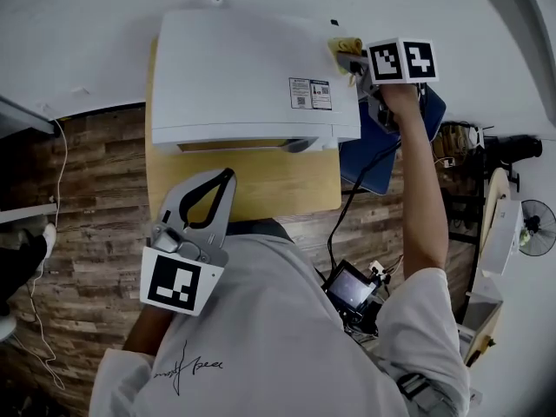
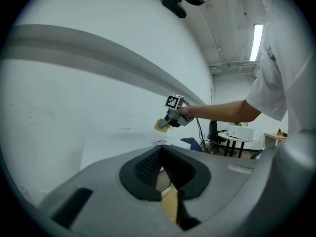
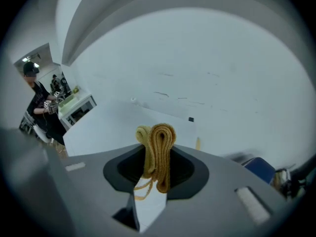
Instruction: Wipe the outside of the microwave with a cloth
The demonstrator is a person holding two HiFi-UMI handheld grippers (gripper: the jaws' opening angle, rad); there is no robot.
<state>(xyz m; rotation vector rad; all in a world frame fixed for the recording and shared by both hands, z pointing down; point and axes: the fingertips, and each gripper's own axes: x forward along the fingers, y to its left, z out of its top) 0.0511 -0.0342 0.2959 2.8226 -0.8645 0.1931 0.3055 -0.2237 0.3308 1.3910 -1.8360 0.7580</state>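
Between the jaws of the right tongs (image 3: 157, 158): one yellow cloth (image 3: 158, 147), folded into several layers and pinched tight, with a loose strand hanging below. Just under and ahead of those tongs, one white microwave (image 1: 243, 76), with the cloth at the far right corner of its top; touching or only just above, cannot tell. Nearer the person than the right tongs, on the same top panel, one printed label (image 1: 310, 94). Behind the right tongs, one cube (image 1: 401, 61) with square markers, and one hand (image 1: 401, 98) round the handle, arm stretched forward.

Well back from the right tongs, close to the person's chest, the left tongs (image 1: 228, 179): pressed together at the tips, nothing between them, aimed toward the microwave's front edge but apart from it. Behind them, a second marker cube (image 1: 180, 281). Two cubes in all, two tongs in all.

Under the left tongs, one wooden tabletop (image 1: 261, 189), carrying the microwave. Left of the left tongs, plank floor (image 1: 87, 233). Below and right of the right tongs, one blue object (image 1: 382, 159) beside the microwave's right side, too unclear to name. Far left of the right tongs in the right gripper view, one person (image 3: 37, 102) standing in the background.
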